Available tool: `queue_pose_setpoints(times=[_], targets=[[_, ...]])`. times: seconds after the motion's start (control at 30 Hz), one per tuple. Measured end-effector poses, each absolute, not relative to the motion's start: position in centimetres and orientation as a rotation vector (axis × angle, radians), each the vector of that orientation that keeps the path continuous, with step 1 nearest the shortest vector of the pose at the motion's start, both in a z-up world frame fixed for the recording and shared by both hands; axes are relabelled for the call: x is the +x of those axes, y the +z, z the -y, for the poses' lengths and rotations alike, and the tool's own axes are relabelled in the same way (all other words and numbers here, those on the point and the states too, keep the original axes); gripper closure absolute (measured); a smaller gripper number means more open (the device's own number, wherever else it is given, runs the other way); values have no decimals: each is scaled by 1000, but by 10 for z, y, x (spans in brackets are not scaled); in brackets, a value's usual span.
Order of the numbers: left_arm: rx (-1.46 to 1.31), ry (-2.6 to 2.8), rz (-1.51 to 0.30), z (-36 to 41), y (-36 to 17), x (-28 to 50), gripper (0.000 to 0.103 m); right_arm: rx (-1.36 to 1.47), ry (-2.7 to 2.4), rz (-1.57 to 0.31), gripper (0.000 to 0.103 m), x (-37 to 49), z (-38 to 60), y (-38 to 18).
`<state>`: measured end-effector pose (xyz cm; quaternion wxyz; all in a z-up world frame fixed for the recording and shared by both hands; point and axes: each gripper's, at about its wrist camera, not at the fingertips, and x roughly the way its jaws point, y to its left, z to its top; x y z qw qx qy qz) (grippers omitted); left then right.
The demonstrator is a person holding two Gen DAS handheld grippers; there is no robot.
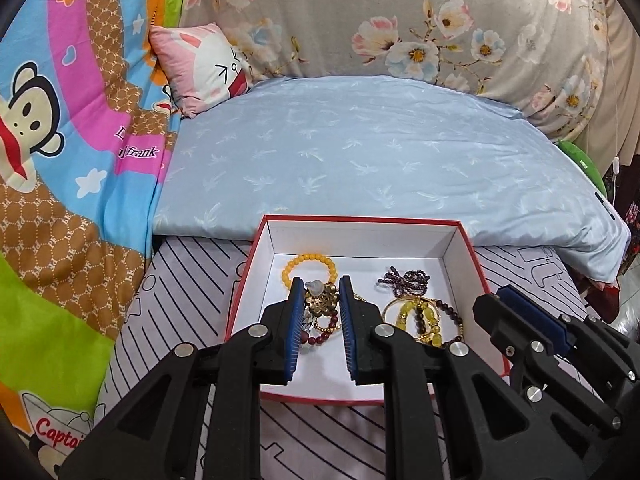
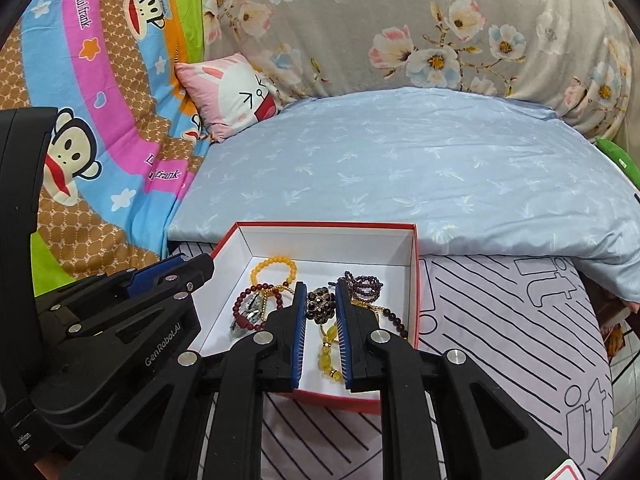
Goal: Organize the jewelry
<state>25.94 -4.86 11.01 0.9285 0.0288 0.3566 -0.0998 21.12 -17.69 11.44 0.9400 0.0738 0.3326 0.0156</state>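
Observation:
A red box with a white inside [image 1: 362, 236] [image 2: 328, 242] sits on the striped sheet and holds a heap of jewelry. In it lie a yellow bead bracelet [image 1: 309, 261] [image 2: 273, 266], a dark red bead bracelet [image 1: 322, 336] [image 2: 245, 304], a purple bead strand [image 1: 404, 282] [image 2: 362, 283], a yellow-stone bracelet [image 1: 420, 316] [image 2: 329, 354] and a gold and black ornament [image 1: 322, 299] [image 2: 320, 301]. My left gripper [image 1: 322, 286] is open over the box's left half, its jaws either side of the ornament. My right gripper [image 2: 320, 290] is open over the box's middle, empty.
A light blue quilt [image 1: 380, 152] lies behind the box. A cartoon monkey blanket [image 1: 60, 152] is on the left, a pink rabbit pillow [image 1: 204, 66] behind it, and a floral cushion [image 1: 400, 20] at the back. The bed's edge drops off at the right [image 2: 612, 344].

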Motion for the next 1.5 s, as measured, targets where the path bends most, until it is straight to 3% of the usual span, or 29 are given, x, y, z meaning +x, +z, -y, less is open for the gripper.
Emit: queue_pose_setpoints(times=[1.13,1.27,1.5], targets=[[55,-195,-818,50,62,294,85,138,13,-751,88,248,174,71],[58,-183,-807,50,63,293,60,137,-3,-748,79,247,175,71],[56,-172,-801,47,66,285,60,134,-38,-733,68,238,175,75]])
